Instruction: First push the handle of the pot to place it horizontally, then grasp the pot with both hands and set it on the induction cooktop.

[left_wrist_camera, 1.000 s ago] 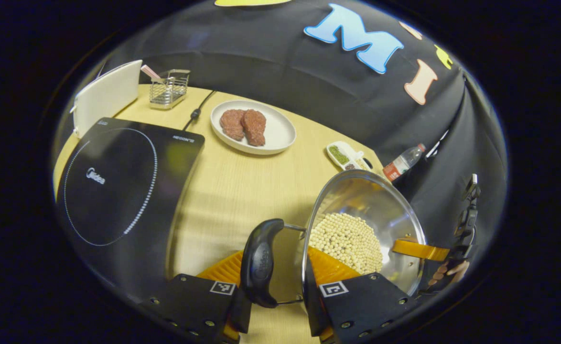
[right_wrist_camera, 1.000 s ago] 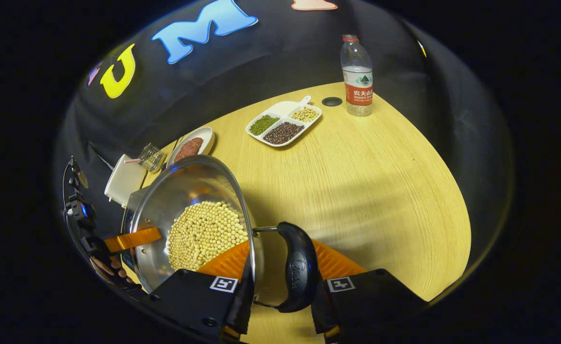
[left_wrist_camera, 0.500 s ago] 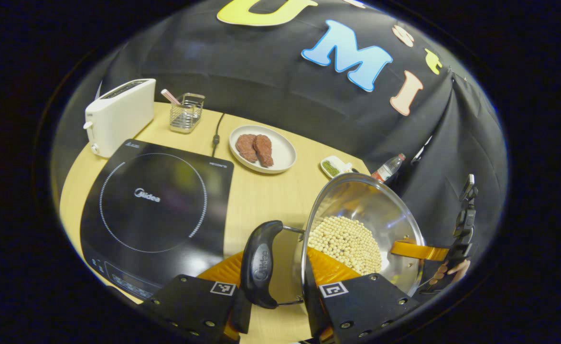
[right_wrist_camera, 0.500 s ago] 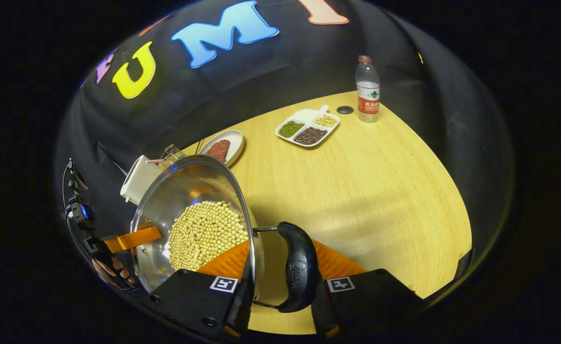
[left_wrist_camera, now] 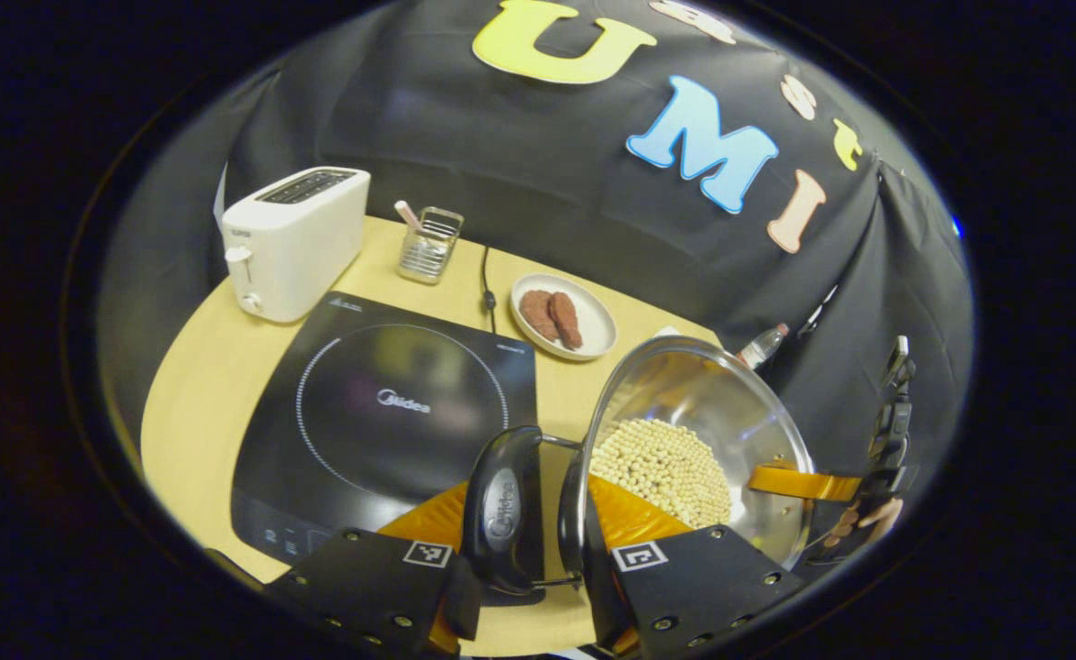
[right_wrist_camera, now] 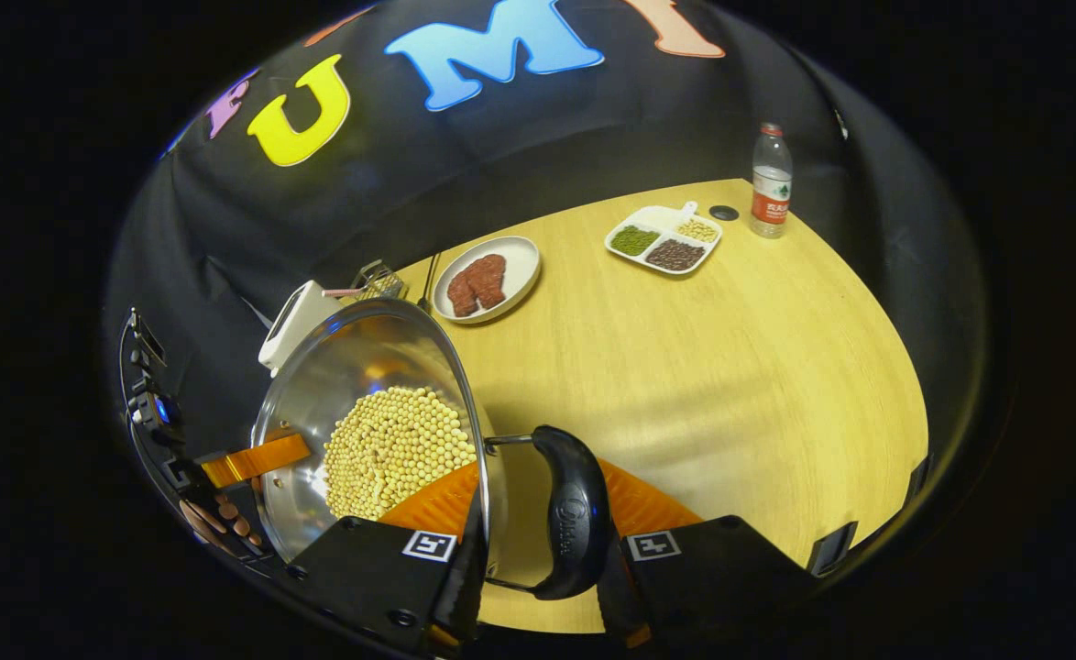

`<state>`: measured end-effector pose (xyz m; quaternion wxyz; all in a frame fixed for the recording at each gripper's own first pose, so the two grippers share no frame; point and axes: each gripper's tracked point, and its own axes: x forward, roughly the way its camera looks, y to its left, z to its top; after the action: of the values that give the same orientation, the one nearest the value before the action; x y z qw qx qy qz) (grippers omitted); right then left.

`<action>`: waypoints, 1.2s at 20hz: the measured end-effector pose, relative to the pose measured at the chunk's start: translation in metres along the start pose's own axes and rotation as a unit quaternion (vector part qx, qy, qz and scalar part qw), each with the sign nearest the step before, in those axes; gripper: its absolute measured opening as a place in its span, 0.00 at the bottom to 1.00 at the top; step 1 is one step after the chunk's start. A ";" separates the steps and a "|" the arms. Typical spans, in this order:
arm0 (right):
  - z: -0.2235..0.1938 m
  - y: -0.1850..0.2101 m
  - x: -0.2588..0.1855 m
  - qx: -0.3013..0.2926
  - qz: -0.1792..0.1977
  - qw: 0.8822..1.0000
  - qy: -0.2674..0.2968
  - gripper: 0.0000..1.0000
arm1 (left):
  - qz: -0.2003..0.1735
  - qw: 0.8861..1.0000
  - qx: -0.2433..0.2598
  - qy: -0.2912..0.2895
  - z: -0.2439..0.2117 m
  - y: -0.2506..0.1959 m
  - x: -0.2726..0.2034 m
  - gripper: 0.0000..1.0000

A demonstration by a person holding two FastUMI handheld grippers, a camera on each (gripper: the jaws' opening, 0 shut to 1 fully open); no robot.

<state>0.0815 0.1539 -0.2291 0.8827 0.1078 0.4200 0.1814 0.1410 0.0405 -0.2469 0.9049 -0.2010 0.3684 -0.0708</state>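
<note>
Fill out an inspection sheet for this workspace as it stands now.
Surface: wooden table, bare on its right side.
Job's things: pot of pale beans, held above the table; induction cooktop bare.
Clutter: toaster, wire holder, plate of meat, divided dish, bottle.
Grippers: left gripper and right gripper each at a side handle.
Cables: cord behind the cooktop.
Surroundings: black cloth wall.
</note>
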 end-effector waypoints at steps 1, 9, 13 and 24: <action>-0.001 0.010 0.002 -0.003 0.003 1.000 0.001 0.50 | 0.002 1.000 -0.003 -0.002 0.004 0.010 -0.005 0.48; 0.009 0.081 0.027 -0.023 0.023 0.999 0.006 0.53 | 0.019 0.999 -0.017 -0.024 0.036 0.075 -0.029 0.52; 0.019 0.109 0.046 -0.031 0.031 0.999 0.006 0.53 | 0.025 0.999 -0.027 -0.031 0.054 0.103 -0.028 0.48; 0.025 0.159 0.115 -0.010 0.040 0.999 0.030 0.53 | 0.047 0.998 -0.028 -0.030 0.090 0.177 0.003 0.52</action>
<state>0.1314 0.3450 -0.2396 0.8628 0.1107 0.4395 0.2239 0.2024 0.2286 -0.2640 0.9120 -0.2108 0.3517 -0.0119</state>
